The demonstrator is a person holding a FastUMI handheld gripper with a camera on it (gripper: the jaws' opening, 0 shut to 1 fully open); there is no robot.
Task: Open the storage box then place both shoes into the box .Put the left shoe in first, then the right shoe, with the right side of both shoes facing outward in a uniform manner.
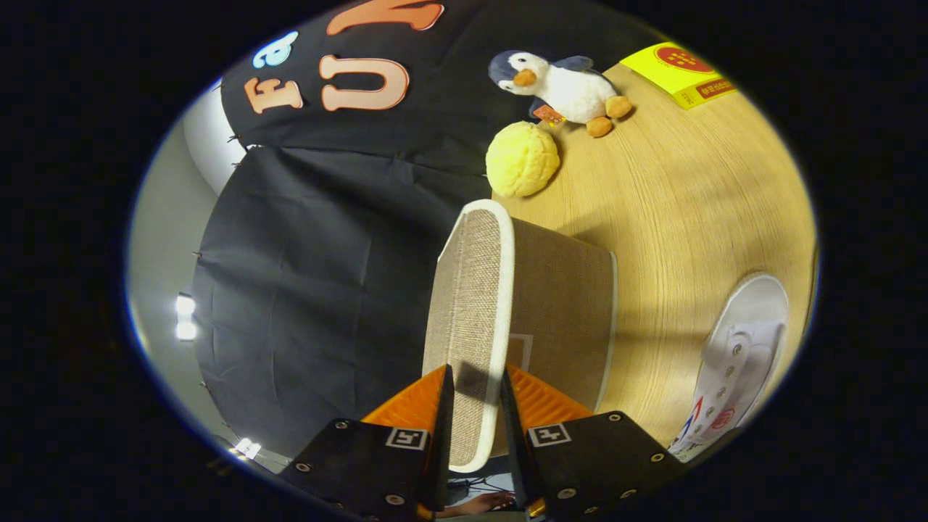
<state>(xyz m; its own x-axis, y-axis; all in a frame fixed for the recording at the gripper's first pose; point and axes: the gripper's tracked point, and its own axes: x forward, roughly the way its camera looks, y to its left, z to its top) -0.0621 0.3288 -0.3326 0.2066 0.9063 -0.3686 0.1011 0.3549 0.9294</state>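
The claw (475, 417) is closed on the lid (471, 319) of the box (562, 312), with one finger on each side of the lid's edge, and the lid stands almost upright, already raised off the box. I judge the step is opening the box. To do it well, the grip should stay firm while the lid swings on past the upright, following an arc around the hinge side (I cannot see the hinge itself), so the light box is not dragged over the tabletop (689, 196). One shoe (739, 362) lies just beside the box, on the side away from the lid. A penguin (562, 83) and a yellow ball (522, 159) rest beyond the box.
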